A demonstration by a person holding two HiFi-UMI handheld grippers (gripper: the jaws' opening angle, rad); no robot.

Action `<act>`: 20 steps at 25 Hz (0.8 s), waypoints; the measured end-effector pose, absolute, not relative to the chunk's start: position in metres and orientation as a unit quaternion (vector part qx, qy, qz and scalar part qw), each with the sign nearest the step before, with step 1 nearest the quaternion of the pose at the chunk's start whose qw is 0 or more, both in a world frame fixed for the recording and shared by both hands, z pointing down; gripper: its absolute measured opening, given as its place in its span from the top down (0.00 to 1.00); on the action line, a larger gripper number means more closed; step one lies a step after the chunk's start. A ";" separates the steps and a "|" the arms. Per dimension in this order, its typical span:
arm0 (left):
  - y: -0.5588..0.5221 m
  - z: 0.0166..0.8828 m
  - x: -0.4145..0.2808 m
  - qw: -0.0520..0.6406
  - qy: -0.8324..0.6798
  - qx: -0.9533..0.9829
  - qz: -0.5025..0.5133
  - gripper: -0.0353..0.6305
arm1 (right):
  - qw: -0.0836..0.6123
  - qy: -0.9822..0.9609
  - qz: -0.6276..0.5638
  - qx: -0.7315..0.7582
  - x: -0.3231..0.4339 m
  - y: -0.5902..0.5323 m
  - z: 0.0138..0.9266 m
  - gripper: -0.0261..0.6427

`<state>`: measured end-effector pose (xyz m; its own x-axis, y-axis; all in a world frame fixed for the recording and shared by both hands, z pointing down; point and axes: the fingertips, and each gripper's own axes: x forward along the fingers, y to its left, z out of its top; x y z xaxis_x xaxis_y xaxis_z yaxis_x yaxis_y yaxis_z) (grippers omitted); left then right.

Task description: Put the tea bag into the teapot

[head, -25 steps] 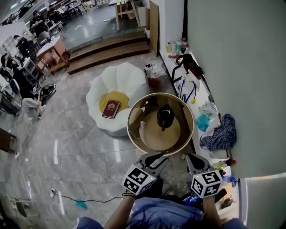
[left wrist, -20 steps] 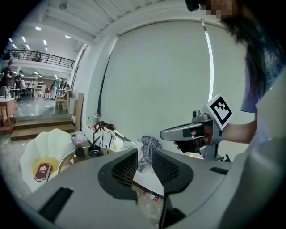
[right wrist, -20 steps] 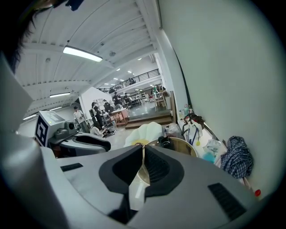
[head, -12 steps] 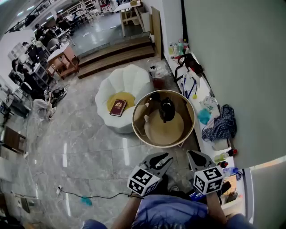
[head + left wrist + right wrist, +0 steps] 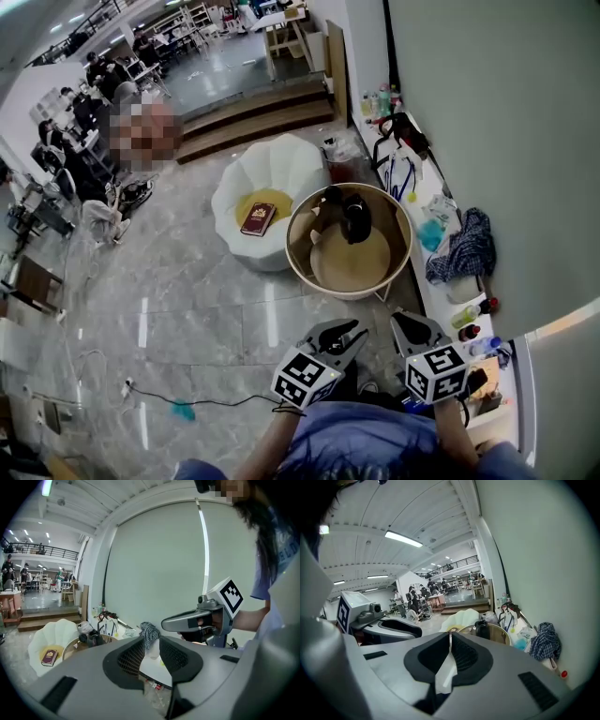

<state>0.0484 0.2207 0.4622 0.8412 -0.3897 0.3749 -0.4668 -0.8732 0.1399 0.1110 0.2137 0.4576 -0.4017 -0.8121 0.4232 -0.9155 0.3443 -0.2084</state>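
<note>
Head view, person: at the bottom edge, a gripper in each hand, both pointing toward the round table (image 5: 352, 267)
Head view, left gripper (image 5: 349, 335): held over the grey floor, well short of the table
Head view, right gripper (image 5: 405, 325): just beside the left one, on the side nearer the wall ledge (image 5: 422, 202)
Head view, teapot (image 5: 356, 220): black, upright on the far part of the table top, well apart from both grippers
Head view, surroundings: a white shell-shaped chair (image 5: 281, 173) stands just beside the table on its left, with a red book (image 5: 258, 218) on its yellow cushion; a checked cloth (image 5: 461, 251) lies on the ledge
Left gripper view, jaws: apart by a narrow gap with nothing between them; the ledge shows through the gap
Left gripper view, right gripper: seen from the side at the right, in the person's hand
Left gripper view, teapot: small and dark on the table at the lower left, far beyond the jaws
Right gripper view, jaws: closed on the tea bag (image 5: 445, 672), a thin white piece pinched between the pads and running back toward the camera
Right gripper view, teapot: beyond the jaw tips on the table, well apart from the tea bag
Right gripper view, left gripper: alongside at the left
</note>
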 end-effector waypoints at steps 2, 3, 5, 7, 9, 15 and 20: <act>0.229 0.462 0.045 0.109 -0.226 0.953 0.170 0.78 | 0.121 -0.814 0.206 0.530 0.105 0.221 0.456 0.92; 0.234 0.463 0.043 0.107 -0.226 0.953 0.172 0.78 | 0.119 -0.816 0.204 0.528 0.103 0.224 0.456 0.92; 0.242 0.467 0.040 0.106 -0.226 0.952 0.177 0.78 | 0.117 -0.819 0.202 0.524 0.098 0.230 0.456 0.92; 0.249 0.469 0.035 0.105 -0.227 0.951 0.181 0.78 | 0.118 -0.821 0.201 0.521 0.094 0.235 0.457 0.92; 0.255 0.467 0.030 0.105 -0.228 0.951 0.181 0.78 | 0.121 -0.822 0.200 0.520 0.089 0.241 0.457 0.92; 0.267 0.468 0.027 0.098 -0.224 0.952 0.186 0.78 | 0.117 -0.821 0.200 0.521 0.086 0.253 0.458 0.92; 0.272 0.467 0.029 0.092 -0.218 0.953 0.189 0.78 | 0.120 -0.815 0.200 0.531 0.094 0.253 0.461 0.92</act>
<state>0.0295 0.2719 0.4667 0.8336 -0.3798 0.4011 -0.4495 -0.8885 0.0929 0.0945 0.2525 0.4614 -0.4076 -0.8174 0.4071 -0.9130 0.3562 -0.1990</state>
